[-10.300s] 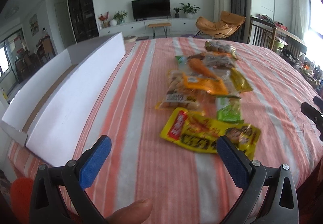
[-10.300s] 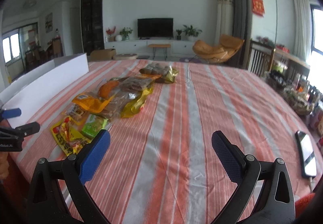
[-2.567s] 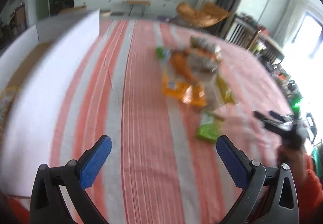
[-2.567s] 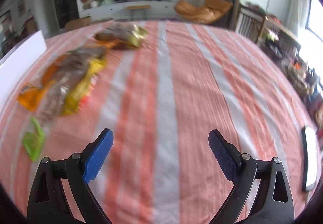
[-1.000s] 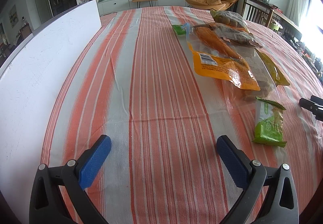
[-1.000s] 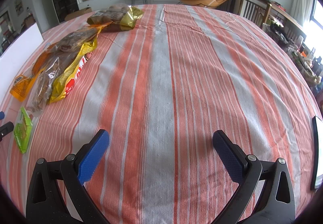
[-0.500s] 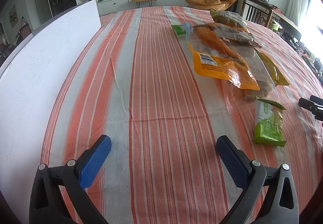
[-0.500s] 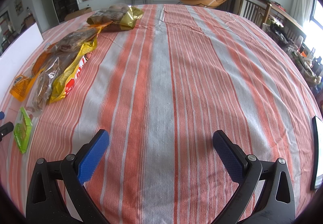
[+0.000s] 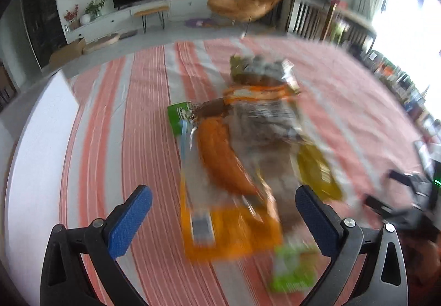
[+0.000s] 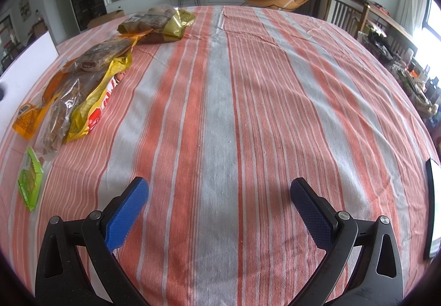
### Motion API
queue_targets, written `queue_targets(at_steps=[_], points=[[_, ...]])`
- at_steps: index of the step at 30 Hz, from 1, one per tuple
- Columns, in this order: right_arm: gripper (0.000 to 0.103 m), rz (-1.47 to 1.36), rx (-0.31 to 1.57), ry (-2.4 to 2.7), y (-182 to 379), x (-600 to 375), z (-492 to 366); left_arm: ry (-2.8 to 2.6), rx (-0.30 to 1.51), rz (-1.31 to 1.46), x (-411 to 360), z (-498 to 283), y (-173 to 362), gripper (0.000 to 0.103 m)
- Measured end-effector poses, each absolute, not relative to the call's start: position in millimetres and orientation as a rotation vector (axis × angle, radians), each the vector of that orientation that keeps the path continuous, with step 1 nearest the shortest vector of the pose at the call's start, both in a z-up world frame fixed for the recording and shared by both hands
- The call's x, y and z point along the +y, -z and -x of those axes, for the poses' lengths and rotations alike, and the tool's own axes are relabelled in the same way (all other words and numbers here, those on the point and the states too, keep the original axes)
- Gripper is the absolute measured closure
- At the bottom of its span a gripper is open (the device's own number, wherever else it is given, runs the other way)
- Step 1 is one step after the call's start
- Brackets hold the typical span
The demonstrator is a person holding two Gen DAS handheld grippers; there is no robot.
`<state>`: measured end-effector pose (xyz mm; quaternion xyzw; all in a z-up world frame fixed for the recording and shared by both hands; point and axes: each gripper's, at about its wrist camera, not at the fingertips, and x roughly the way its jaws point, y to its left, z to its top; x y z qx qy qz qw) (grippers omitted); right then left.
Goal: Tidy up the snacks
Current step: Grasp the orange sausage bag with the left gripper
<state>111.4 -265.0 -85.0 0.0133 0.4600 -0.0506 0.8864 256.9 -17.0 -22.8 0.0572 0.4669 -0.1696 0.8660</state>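
two green snack packets [image 10: 30, 180], one orange packet [image 10: 27, 118], one yellow packet [image 10: 93, 102]

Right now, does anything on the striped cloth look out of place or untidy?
Yes. The snack packets are not sorted: several lie overlapped in a loose pile, with the yellow bag partly under a clear packet. One small green packet lies apart near the table edge. Also, a dark phone lies at the far right edge. Nothing looks spilled or torn.

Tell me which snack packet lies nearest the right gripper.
The small green packet, lying alone at the near left; the orange, clear and yellow bags sit farther back.
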Motion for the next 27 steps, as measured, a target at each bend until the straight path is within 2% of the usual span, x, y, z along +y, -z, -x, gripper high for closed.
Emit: queue_targets(at_steps=[4, 5, 6, 7, 10, 12, 14, 16, 18, 19, 22, 25, 27], points=[[0.000, -0.027, 0.957, 0.105, 85, -265, -111, 0.326, 1.095, -0.079, -30, -302, 54, 0.002], [0.000, -0.027, 0.957, 0.105, 85, -265, -111, 0.334, 1.113, -0.045, -30, -309, 61, 0.007], [0.000, -0.028, 0.957, 0.105, 85, -265, -111, 0.345, 1.123, -0.022, -30, -312, 65, 0.025], [0.000, -0.028, 0.956, 0.105, 85, -265, -111, 0.350, 1.137, 0.002, -28, -313, 69, 0.034], [0.000, -0.028, 0.957, 0.105, 85, -265, -111, 0.343, 1.139, 0.106, -7, -303, 73, 0.044], [0.000, -0.027, 0.957, 0.105, 85, -265, -111, 0.303, 1.124, 0.129, 14, -283, 72, 0.046], [0.000, -0.027, 0.957, 0.105, 85, -265, -111, 0.256, 1.116, 0.117, 37, -262, 71, 0.046], [0.000, -0.027, 0.957, 0.105, 85, -265, -111, 0.242, 1.120, 0.118, 62, -238, 74, 0.036], [0.000, -0.027, 0.957, 0.106, 85, -265, -112, 0.234, 1.119, 0.113, 80, -223, 79, 0.033], [0.000, -0.027, 0.957, 0.107, 85, -265, -112, 0.226, 1.120, 0.106, 85, -218, 81, 0.025], [0.000, -0.027, 0.957, 0.108, 85, -265, -112, 0.207, 1.087, 0.092, 94, -209, 88, 0.010], [0.000, -0.027, 0.957, 0.108, 85, -264, -112, 0.190, 1.028, 0.092, 94, -203, 92, 0.002], [0.000, -0.027, 0.957, 0.108, 85, -264, -112, 0.164, 0.999, 0.037, 86, -201, 98, 0.000]])
